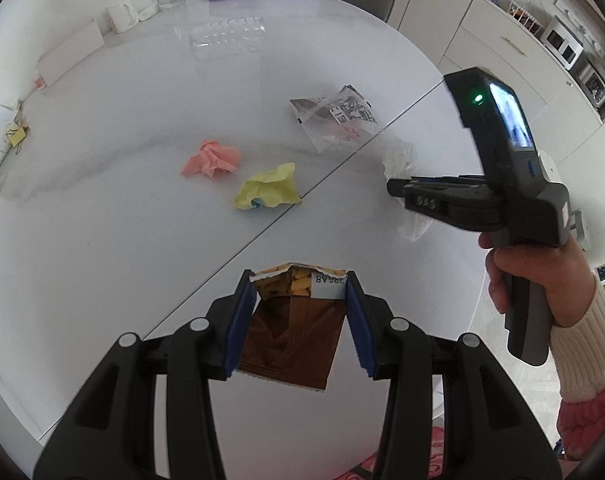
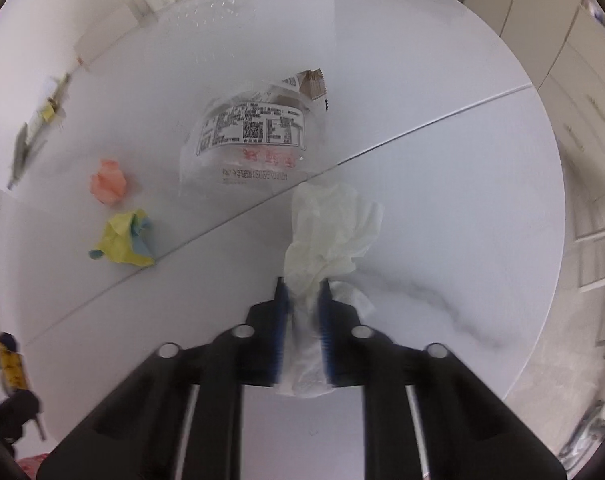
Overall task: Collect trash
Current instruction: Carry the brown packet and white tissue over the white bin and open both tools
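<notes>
White tissue [image 2: 330, 232], crumpled, sits on the white table [image 2: 442, 184] just our side of the seam line. Our right gripper [image 2: 302, 292] has its blue pads pinched nearly together on the near end of it; the rest fans out loose ahead of the fingertips. The hold is on a narrow twist of paper, so we judge a straight, slow lift is best; a sideways drag could tear it or let it slip.

Left gripper [image 1: 298, 280] stands partly open, clamped across a torn brown snack wrapper [image 1: 290, 328], each pad against one edge, open mouth pointing away. We keep that squeeze steady while the right works, and keep the mouth from tipping, since yellow bits show inside.

Further out, untouched: clear plastic bag [image 2: 254, 136] with printed label, just beyond the seam and near the tissue; pink paper ball [image 2: 109, 184] and yellow paper ball [image 2: 122, 240] off to the left, near each other. No bin is visible in either view, so we cannot tell where the load goes.

Lifting the tissue, we steer clear of the bag's edge.
</notes>
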A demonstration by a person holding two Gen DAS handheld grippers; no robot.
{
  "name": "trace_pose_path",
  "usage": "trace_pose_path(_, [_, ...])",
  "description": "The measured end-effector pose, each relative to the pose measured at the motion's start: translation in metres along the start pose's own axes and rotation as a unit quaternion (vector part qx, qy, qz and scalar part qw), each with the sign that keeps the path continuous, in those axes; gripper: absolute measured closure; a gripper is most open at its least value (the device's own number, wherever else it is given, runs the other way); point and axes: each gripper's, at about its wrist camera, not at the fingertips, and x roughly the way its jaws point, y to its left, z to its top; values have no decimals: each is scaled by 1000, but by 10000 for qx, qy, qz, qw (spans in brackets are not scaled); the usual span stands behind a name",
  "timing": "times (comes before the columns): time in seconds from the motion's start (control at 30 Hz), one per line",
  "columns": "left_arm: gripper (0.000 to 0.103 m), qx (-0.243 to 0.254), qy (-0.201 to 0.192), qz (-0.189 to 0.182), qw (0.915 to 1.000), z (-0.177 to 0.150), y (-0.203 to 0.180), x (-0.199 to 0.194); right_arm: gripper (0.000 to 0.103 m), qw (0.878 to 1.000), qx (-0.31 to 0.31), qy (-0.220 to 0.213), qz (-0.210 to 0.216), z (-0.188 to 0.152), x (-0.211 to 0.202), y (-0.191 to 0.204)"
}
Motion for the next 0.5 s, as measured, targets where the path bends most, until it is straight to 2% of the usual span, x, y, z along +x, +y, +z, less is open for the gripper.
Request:
trace_pose_path(0.23, [59,245,-18,-58,9997,-5,-18,-5,91,9985,378,-259,298,-26,-38,-22])
trace_pose_path(0.37, [59,559,-77,-219,9982,-11,-47,-11,91,9956,689,-455,437,-67,-79,-50])
trace_pose_path(0.5, [59,1009,-32,-524,9935,-24,-92,-13,91,9929,1015,-510,353,-118,-111,-80])
